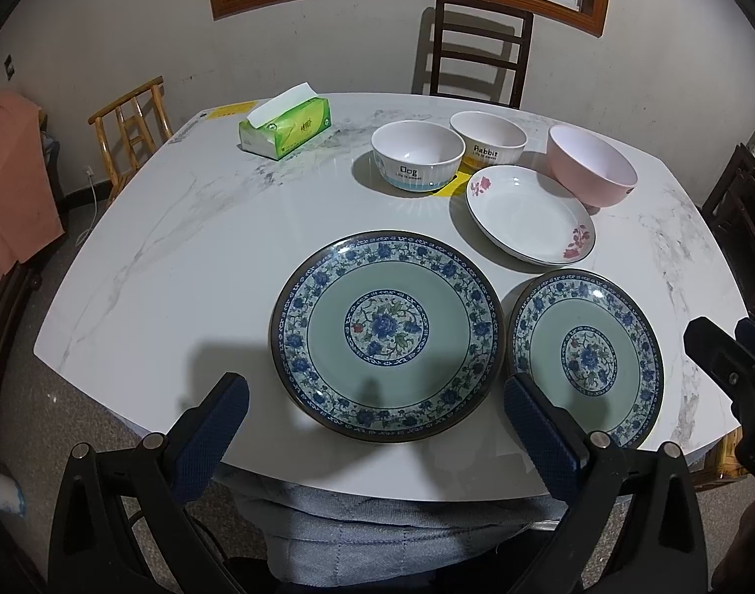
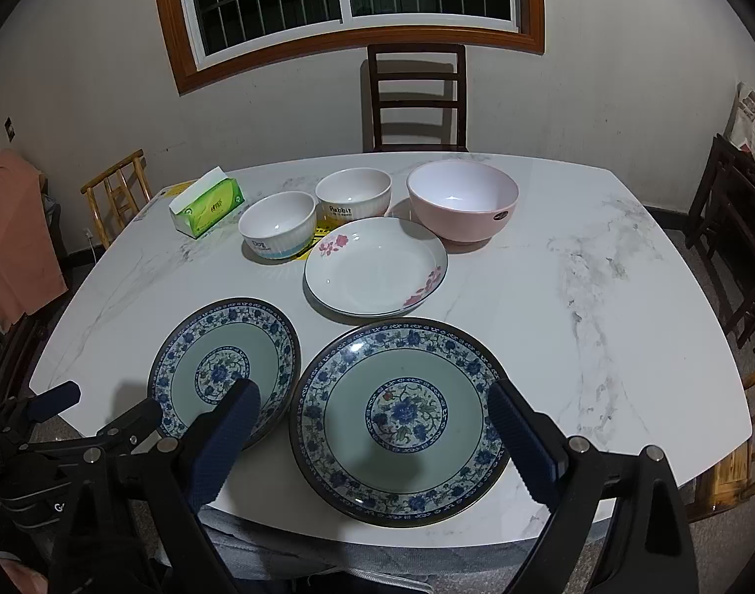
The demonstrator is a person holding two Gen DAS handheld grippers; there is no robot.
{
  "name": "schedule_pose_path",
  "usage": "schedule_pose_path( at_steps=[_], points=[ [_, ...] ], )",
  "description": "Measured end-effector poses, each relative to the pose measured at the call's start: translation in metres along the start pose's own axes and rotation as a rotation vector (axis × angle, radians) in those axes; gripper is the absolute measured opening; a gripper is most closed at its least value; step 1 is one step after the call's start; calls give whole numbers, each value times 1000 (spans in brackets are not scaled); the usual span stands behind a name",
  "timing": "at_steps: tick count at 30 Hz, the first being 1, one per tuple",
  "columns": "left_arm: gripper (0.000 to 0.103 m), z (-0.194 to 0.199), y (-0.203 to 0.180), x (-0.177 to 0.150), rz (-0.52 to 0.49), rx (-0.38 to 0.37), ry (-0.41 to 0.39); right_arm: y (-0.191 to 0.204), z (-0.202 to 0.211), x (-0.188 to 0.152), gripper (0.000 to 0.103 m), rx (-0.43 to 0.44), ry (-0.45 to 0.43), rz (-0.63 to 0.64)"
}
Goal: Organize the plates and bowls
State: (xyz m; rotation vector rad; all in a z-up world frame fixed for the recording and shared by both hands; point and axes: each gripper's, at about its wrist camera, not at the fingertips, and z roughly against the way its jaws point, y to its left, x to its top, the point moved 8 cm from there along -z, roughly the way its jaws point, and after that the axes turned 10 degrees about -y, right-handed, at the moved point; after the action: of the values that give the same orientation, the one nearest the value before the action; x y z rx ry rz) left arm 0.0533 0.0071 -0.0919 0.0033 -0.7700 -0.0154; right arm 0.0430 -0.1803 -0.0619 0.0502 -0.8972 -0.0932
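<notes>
Two blue-patterned green plates lie side by side at the table's near edge: the left plate (image 1: 385,334) (image 2: 224,371) and the right plate (image 1: 585,356) (image 2: 400,420). Behind them sits a white flowered plate (image 1: 528,215) (image 2: 375,267). Further back stand a "Dog" bowl (image 1: 417,153) (image 2: 277,225), a "Rabbit" bowl (image 1: 487,136) (image 2: 353,195) and a pink bowl (image 1: 592,166) (image 2: 462,200). My left gripper (image 1: 377,406) is open and empty, over the near edge before the left plate. My right gripper (image 2: 372,416) is open and empty, straddling the right plate.
A green tissue pack (image 1: 284,128) (image 2: 207,205) lies at the back left of the white marble table (image 1: 189,247) (image 2: 600,297). A dark chair (image 1: 479,49) stands behind it, a bamboo chair (image 1: 130,133) to the left, dark chairs (image 2: 733,237) to the right.
</notes>
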Motion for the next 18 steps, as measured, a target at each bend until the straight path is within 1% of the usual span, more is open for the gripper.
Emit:
schedule_pose_path(
  at_steps=[18],
  points=[
    [102,-1,-1,-3,1,-3,4,2,0,-6,96,6,5,-1]
  ],
)
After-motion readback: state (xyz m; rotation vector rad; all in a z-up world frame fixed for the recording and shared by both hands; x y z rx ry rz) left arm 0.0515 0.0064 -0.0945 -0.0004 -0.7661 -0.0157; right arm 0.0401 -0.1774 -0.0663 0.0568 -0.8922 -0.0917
